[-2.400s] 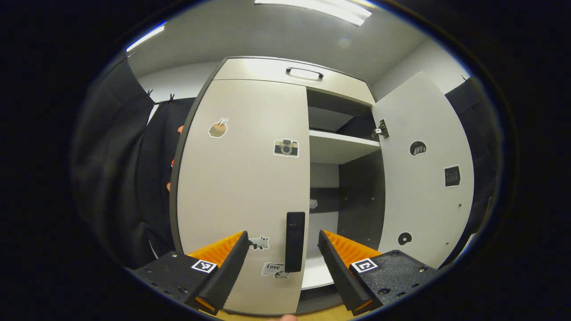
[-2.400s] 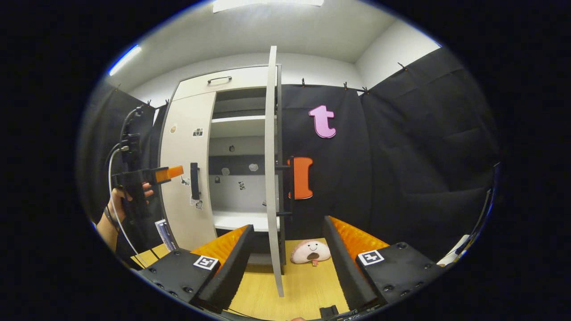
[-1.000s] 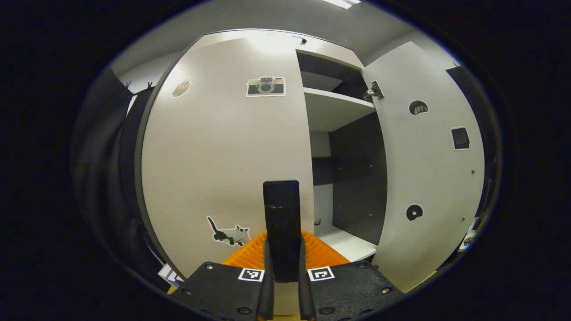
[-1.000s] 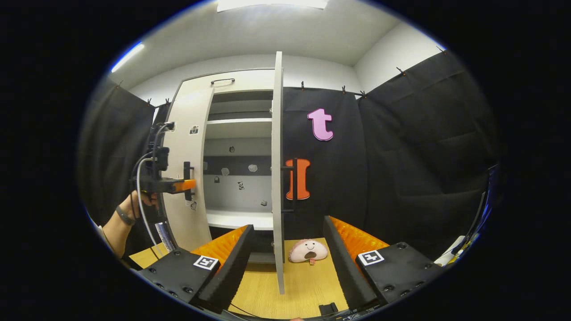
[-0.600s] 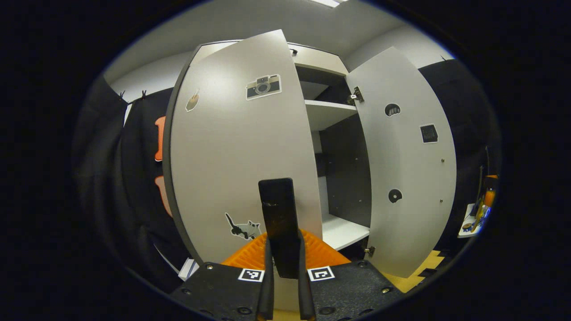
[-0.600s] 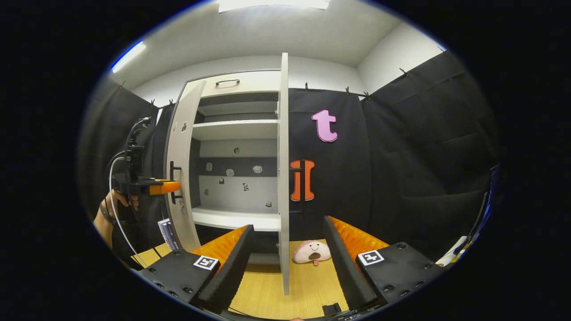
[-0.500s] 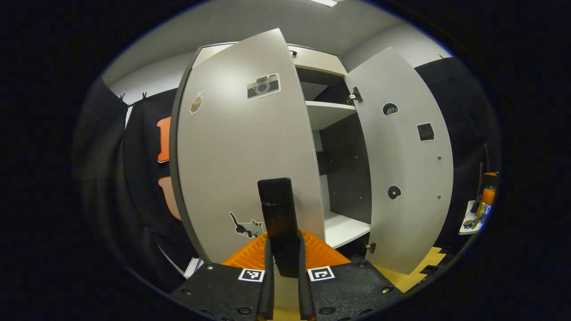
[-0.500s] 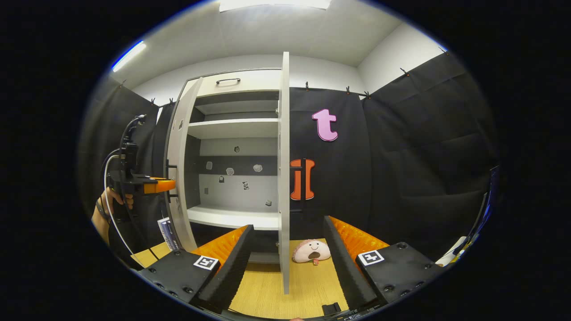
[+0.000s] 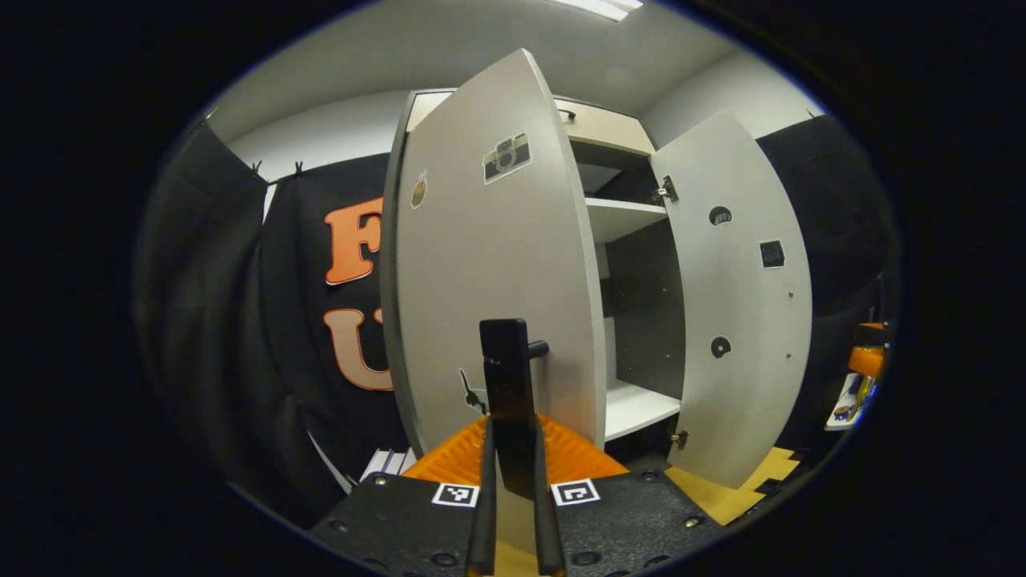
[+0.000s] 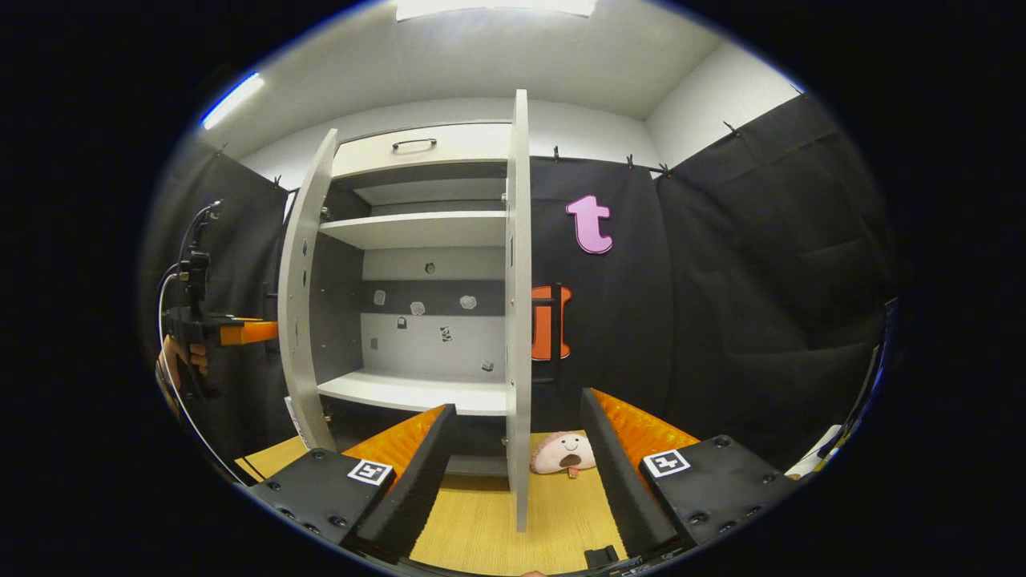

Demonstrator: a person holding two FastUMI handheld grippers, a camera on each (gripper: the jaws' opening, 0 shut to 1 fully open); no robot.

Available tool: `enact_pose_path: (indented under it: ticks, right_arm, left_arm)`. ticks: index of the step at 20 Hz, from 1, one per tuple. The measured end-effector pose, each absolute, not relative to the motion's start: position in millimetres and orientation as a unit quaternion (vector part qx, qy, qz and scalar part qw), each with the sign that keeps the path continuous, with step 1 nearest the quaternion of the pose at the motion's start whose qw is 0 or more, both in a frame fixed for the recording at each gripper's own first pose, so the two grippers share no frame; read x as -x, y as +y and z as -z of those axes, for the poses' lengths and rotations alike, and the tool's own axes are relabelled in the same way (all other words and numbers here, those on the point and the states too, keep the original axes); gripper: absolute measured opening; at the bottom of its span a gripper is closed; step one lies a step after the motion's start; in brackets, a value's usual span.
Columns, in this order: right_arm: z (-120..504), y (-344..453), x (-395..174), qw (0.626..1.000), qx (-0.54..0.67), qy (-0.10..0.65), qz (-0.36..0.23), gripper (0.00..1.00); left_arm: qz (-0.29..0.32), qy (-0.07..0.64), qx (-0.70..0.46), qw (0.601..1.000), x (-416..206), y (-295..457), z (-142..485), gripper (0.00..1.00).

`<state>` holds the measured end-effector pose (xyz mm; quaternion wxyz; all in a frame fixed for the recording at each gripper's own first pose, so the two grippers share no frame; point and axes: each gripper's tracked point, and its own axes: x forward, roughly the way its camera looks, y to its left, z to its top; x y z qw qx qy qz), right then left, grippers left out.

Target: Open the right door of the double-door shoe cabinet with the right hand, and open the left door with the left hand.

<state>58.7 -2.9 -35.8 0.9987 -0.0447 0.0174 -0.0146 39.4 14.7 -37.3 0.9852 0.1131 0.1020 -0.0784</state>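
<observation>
Wood-grain floor (image 10: 553, 505) up close in the right gripper view, running under the shoe cabinet (image 10: 417, 240). Right tool (image 10: 517, 473) low in front, fingers spread wide, gripping nothing, edge of the right door (image 10: 519, 320) standing upright in the gap between them without touching. Just past that door, a small pink smiling plush (image 10: 563, 451) lying on the floor. Left tool (image 9: 510, 513) in the left gripper view pinched tight on the black handle (image 9: 506, 385) of the left door (image 9: 489, 296), both fingers pressing its sides. Same tool farther off in the right gripper view (image 10: 240, 331), held level by a hand (image 10: 178, 361), cable looping down from it. Both doors swung out, white shelves (image 10: 417, 228) and grey back panel bare to the room. Stickers on the left door: a camera (image 9: 506, 157), a cat partly hidden behind the handle; too small to read any writing. Black cloth on the walls behind, white ceiling with strip lights (image 10: 493, 8) overhead.
</observation>
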Motion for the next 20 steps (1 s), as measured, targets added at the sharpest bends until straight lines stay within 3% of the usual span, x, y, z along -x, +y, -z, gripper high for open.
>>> enact_pose_path:
  ticks: [4, 7, 12, 13, 16, 19, 20]
  right_arm:
    - [36.6, 6.2, -65.3, 0.999, 0.046, 0.021, 0.004, 0.94]
    - [40.3, 10.7, -73.5, 0.999, 0.048, 0.025, -0.006, 0.93]
    - [51.6, 27.9, -85.5, 0.998, 0.043, 0.037, -0.028, 0.94]
    - [53.1, 29.5, -87.6, 0.998, 0.043, 0.038, -0.030, 0.98]
    - [58.7, 34.5, -86.1, 0.997, 0.044, 0.044, -0.034, 0.98]
    - [58.4, 35.5, -85.7, 0.998, 0.040, 0.045, -0.034, 0.94]
    - [57.8, 35.7, -85.7, 0.998, 0.038, 0.046, -0.034, 0.98]
  left_arm:
    - [0.029, 0.092, -0.130, 0.987, -27.1, 55.1, 25.0, 0.16]
    - [0.037, 0.067, -0.147, 0.986, -19.8, 69.3, 16.1, 0.10]
    - [0.029, 0.063, -0.158, 0.985, -18.7, 91.4, 9.9, 0.10]
    - [0.022, 0.063, -0.160, 0.985, -20.3, 97.9, 8.5, 0.10]
    - [0.004, 0.065, -0.149, 0.987, -25.1, 122.2, 4.3, 0.09]
    - [0.008, 0.064, -0.117, 0.991, -25.6, 133.7, 2.1, 0.02]
    - [0.014, 0.066, -0.113, 0.991, -25.6, 132.6, 4.3, 0.02]
